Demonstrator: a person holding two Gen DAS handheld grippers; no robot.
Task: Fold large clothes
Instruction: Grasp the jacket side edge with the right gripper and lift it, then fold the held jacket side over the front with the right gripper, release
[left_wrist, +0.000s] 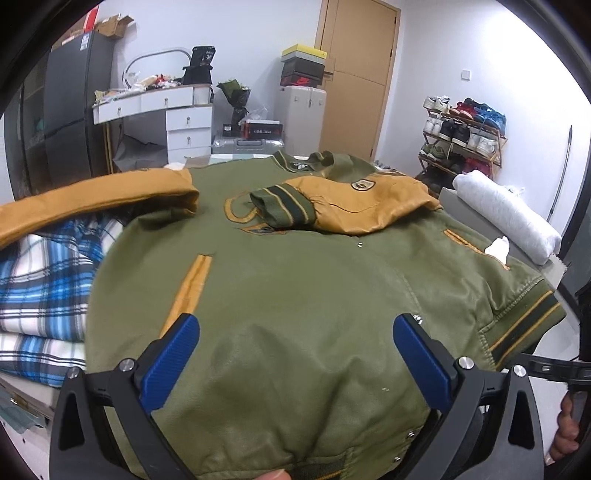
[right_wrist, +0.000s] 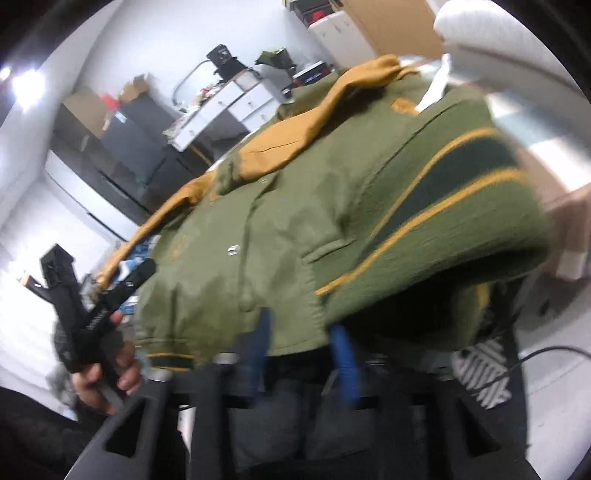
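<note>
Jacket (left_wrist: 295, 280), olive with mustard sleeves, is lying spread front-up across the bed, one sleeve (left_wrist: 351, 206) folded over its chest toward 1 o'clock. The left tongs (left_wrist: 295, 354) are hovering released above its lower front at 6 o'clock. The right tongs (right_wrist: 303, 354) are standing parted under the striped hem (right_wrist: 443, 206), blurred, their pads not visibly pinching cloth.

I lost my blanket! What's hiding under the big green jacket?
A blue and white plaid blanket pokes out from under the green jacket on one side. How far it reaches beneath, and anything else under there, is covered by the jacket.
</note>
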